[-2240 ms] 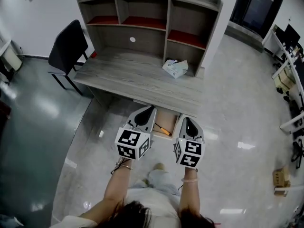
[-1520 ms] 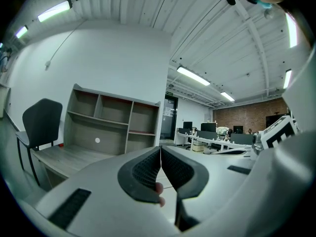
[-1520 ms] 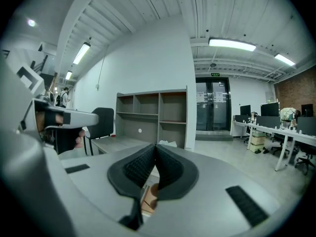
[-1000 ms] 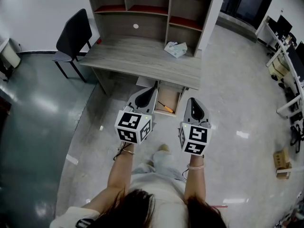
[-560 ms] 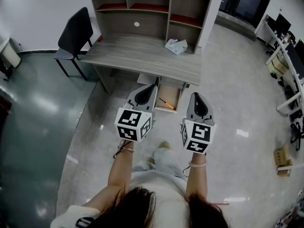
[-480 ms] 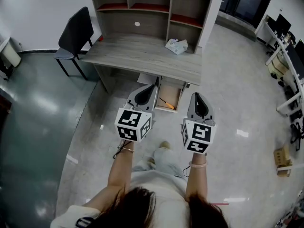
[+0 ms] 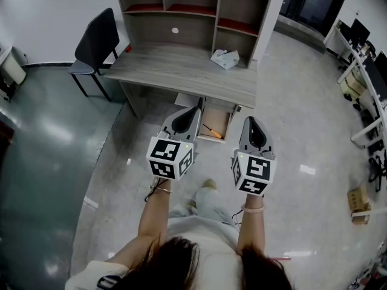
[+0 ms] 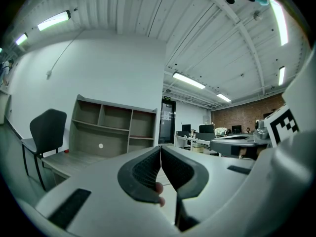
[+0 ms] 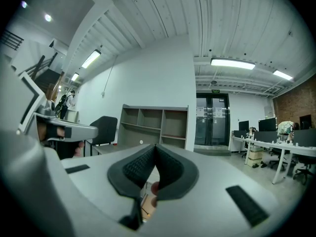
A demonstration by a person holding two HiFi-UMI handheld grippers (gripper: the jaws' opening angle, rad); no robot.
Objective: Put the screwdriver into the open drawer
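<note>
The screwdriver (image 7: 212,130), with an orange handle, lies inside the open drawer (image 7: 228,123) under the grey desk (image 7: 181,77). Both grippers are held at chest height, back from the desk and above the floor. The left gripper (image 7: 193,110) is shut with nothing in it, its tip over the drawer's left edge in the head view. The right gripper (image 7: 249,121) is shut and empty too, just right of the drawer. In the left gripper view the left gripper's (image 8: 160,154) pads meet. The right gripper's (image 9: 154,154) pads also touch in the right gripper view.
The desk carries a shelf unit (image 7: 193,11) and a white crumpled packet (image 7: 224,58). A black chair (image 7: 94,44) stands at the desk's left end. Office desks (image 7: 369,59) line the right side, and a small box (image 7: 357,205) sits on the floor there.
The person has stepped back from the desk and both shut grippers have drawn away from the drawer. In the last half second almost nothing has moved.
</note>
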